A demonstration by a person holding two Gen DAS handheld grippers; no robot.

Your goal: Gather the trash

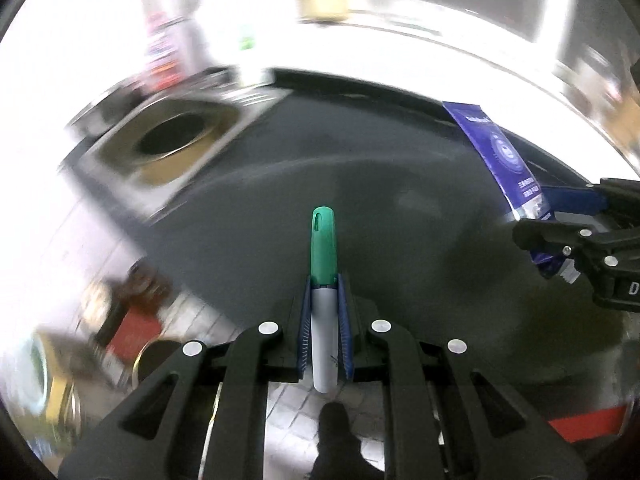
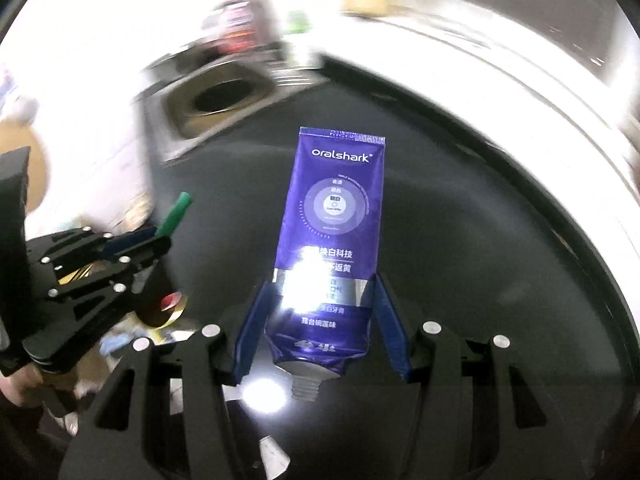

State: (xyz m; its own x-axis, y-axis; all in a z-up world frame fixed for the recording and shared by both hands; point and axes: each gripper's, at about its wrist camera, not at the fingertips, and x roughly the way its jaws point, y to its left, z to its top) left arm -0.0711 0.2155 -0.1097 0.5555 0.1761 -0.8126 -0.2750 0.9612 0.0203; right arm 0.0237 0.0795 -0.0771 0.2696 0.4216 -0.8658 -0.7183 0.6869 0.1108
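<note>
Carry step: our left gripper (image 1: 325, 280) clamps a green-capped marker (image 1: 323, 264); our right gripper (image 2: 324, 300) clamps a purple toothpaste tube (image 2: 334, 216). Next: reach the far-left bin opening (image 1: 174, 140), release.

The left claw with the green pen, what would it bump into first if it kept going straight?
Probably the dark table top. The left claw holds the marker pointing across it; the bin opening lies off left. Depth is unclear.

Dark round tabletop (image 1: 280, 184), tiled floor (image 1: 292, 404), perhaps a bright wall.
</note>
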